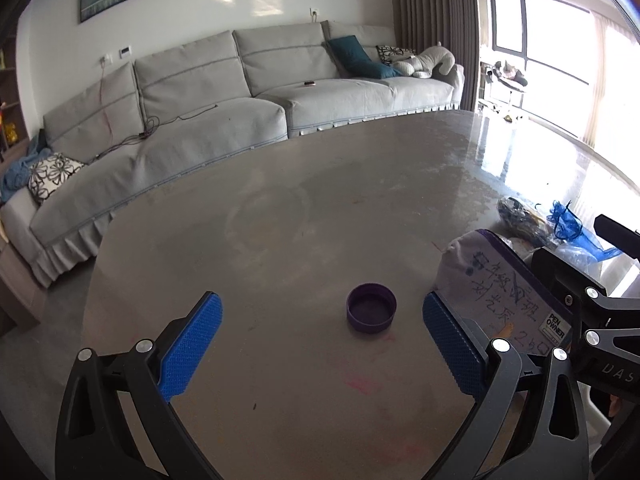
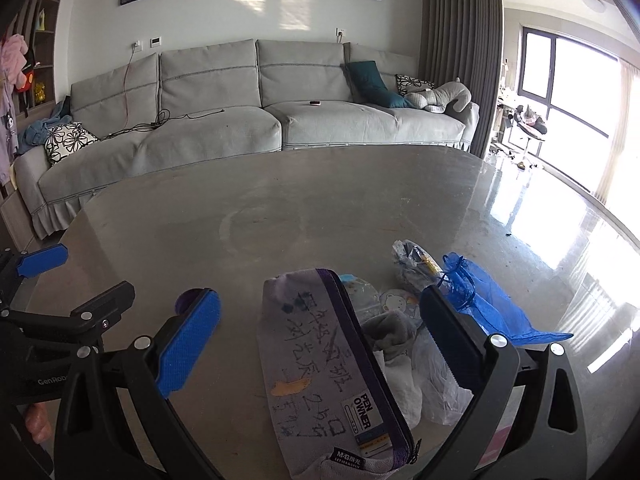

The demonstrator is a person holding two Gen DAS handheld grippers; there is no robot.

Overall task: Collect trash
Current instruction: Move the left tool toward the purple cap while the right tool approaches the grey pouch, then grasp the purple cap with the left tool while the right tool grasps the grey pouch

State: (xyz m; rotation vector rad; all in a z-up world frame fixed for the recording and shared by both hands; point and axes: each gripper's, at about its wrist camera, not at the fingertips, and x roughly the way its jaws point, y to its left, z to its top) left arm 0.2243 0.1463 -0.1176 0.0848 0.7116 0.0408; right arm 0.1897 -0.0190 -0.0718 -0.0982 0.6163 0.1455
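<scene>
A purple bottle cap lies open side up on the grey table. My left gripper is open and empty, its blue pads on either side of the cap, just behind it. My right gripper is open and empty above a grey pencil case with handwriting, which also shows in the left wrist view. To its right lie a blue mesh bag, clear plastic wrappers, a grey sock and a sticker. The cap peeks out behind my right gripper's left finger.
A long grey sofa stands beyond the table's far edge, with cushions and a plush toy. Curtains and a bright window are at the right. The left gripper's body is close at the left in the right wrist view.
</scene>
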